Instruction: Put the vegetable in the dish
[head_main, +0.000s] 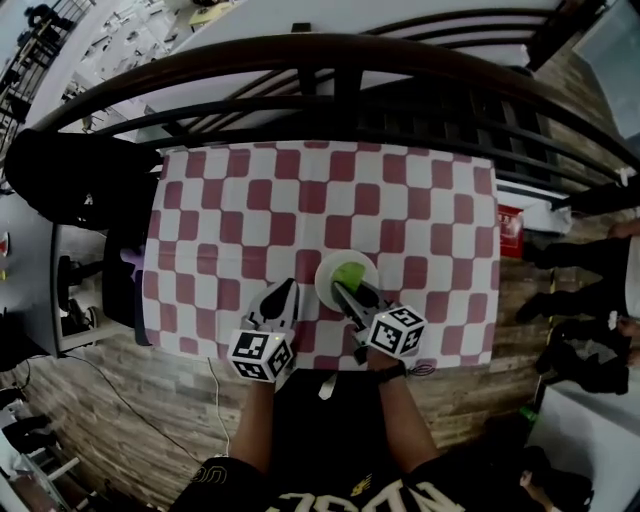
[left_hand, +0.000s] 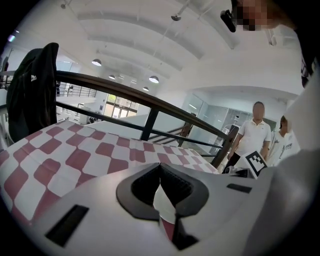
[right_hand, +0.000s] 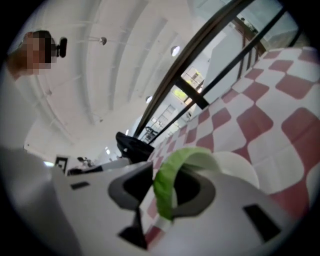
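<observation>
A white dish (head_main: 324, 274) stands on the red-and-white checked cloth (head_main: 300, 200), near the table's front edge. A green leafy vegetable (head_main: 352, 271) with a pale stem is over the dish. My right gripper (head_main: 349, 294) reaches in from the front and is shut on it. In the right gripper view the leaf (right_hand: 163, 194) curves up between the jaws of the right gripper (right_hand: 174, 176), with the dish (right_hand: 241, 168) just behind. My left gripper (head_main: 284, 294) hovers over the cloth left of the dish. Its jaws (left_hand: 160, 169) are shut and hold nothing.
A dark curved railing (head_main: 340, 60) runs along the table's far side. A black jacket (left_hand: 35, 90) hangs on a chair at the left. Two people (left_hand: 257, 135) stand beyond the railing. Wooden floor (head_main: 150, 390) lies around the table.
</observation>
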